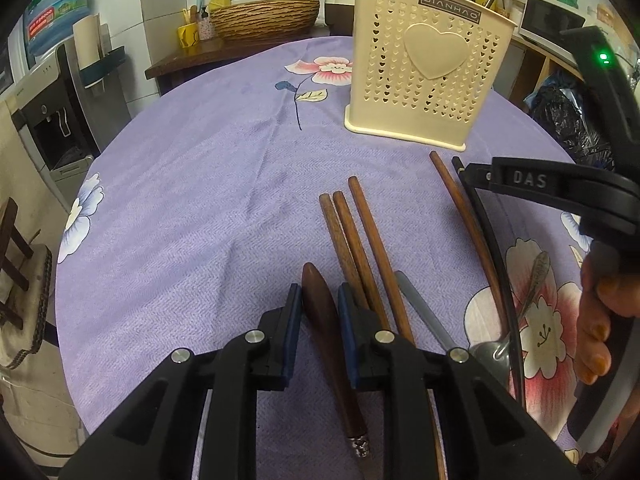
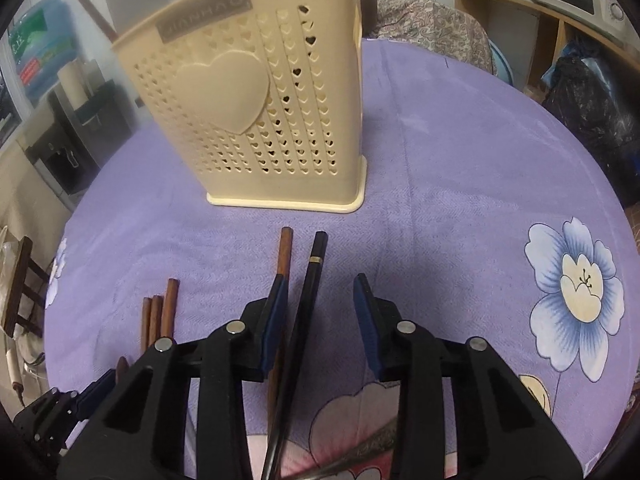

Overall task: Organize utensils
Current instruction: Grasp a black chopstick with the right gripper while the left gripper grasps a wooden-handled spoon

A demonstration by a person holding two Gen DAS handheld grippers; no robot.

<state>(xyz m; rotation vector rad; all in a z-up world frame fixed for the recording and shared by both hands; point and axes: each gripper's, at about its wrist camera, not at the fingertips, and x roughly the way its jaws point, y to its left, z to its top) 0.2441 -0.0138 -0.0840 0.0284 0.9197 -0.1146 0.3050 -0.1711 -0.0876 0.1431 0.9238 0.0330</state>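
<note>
Left gripper (image 1: 318, 308) sat low over the purple tabletop (image 1: 192, 200), jaws released and straddling a dark wooden spoon handle (image 1: 320, 312) — not clamped on it; three wooden chopsticks (image 1: 356, 240) lay just beside it, with a metal spoon (image 1: 520, 320) toward the near right edge. Right gripper (image 2: 320, 312) also had jaws released, a black chopstick (image 2: 308, 304) between them and a brown chopstick (image 2: 285, 252) by the left pad. Cream utensil holder (image 2: 256, 112) stood upright beyond — toward the far edge.
</note>
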